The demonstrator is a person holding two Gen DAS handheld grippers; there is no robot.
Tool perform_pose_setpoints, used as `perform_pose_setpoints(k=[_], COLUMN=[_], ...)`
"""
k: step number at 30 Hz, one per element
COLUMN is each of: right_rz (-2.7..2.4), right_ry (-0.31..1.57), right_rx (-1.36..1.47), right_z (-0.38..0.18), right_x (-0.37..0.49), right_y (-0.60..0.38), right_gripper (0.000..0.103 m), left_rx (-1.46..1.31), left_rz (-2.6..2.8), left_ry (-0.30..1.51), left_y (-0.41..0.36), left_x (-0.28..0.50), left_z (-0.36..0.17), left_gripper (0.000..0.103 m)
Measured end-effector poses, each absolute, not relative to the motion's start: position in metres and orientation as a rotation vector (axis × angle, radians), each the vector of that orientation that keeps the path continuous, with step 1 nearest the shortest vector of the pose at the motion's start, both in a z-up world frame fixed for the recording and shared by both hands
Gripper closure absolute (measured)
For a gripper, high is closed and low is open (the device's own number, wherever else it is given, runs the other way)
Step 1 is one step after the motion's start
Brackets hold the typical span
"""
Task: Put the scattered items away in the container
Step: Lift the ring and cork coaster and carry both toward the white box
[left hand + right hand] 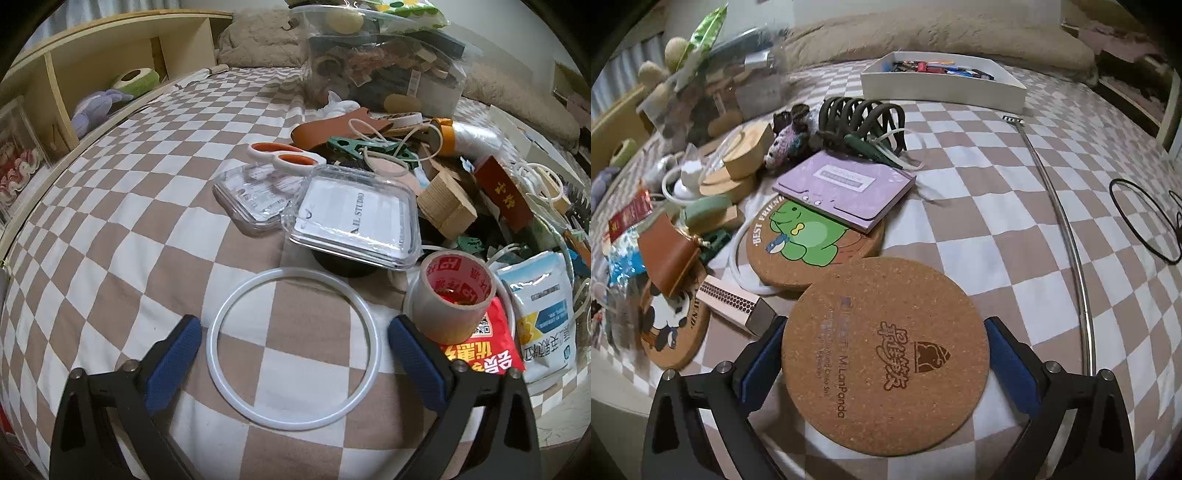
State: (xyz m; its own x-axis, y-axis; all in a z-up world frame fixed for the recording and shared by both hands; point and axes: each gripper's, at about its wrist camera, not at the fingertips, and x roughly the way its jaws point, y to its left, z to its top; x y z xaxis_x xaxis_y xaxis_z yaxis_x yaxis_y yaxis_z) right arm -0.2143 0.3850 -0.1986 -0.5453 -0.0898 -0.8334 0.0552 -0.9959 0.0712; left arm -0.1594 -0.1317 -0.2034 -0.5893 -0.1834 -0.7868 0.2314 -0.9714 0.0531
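Observation:
In the left wrist view a white ring (pixel 295 274) lies flat on the brown-and-white checked bedspread. My left gripper (pixel 293 332) stands open around it, its blue pads just outside the ring on either side with a thin gap. In the right wrist view my right gripper (pixel 882 332) is shut on a round cork coaster (pixel 886 350) with a printed logo, its pads pressing on the left and right edges. The coaster's far edge overlaps a frog coaster (pixel 805 236). A white open box (pixel 942 90) with several small items sits far back on the bed.
Right of the ring stand a tape roll (pixel 452 299), clear cases (pixel 354 221), scissors (pixel 284 157) and a heap of clutter. Near the coaster lie a matchbox (pixel 735 301), a purple notebook (pixel 846 188), a panda coaster (pixel 676 328), a metal rod (pixel 1067 229) and a black ring (pixel 1141 218).

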Motion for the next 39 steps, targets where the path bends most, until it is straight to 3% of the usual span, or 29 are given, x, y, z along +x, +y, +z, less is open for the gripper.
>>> perform_pose_setpoints(k=[2,8,14,24,39], right_rz=[-2.694,-2.707,-2.748,-2.781,-2.779], right_ry=[-0.059,-0.091,-0.259,-0.353,-0.088], right_rx=[1.445,1.426,1.319,1.159,0.891], right_z=[-0.199,-0.197,-0.173,-0.137,-0.041], right_x=[-0.213,-0.211,-0.194,-0.173,-0.122], right_y=[0.386,0.389,0.404,0.417,0.392], right_gripper=[0.002,0.002,0.002,0.002,0.002], left_rx=[1.262,1.242,1.223,1.073,0.907], left_rz=[-2.616,-2.639,-2.660,-2.711,-2.883], left_ry=[0.090,0.135,0.260,0.379,0.304], left_y=[-0.133,-0.137,-0.144,-0.159,-0.142], left_x=[-0.157,-0.153,-0.141,-0.117,-0.087], left_z=[-0.202,-0.199,-0.189,-0.147,-0.064], left_gripper=[0.019,0.019,0.019,0.019,0.019])
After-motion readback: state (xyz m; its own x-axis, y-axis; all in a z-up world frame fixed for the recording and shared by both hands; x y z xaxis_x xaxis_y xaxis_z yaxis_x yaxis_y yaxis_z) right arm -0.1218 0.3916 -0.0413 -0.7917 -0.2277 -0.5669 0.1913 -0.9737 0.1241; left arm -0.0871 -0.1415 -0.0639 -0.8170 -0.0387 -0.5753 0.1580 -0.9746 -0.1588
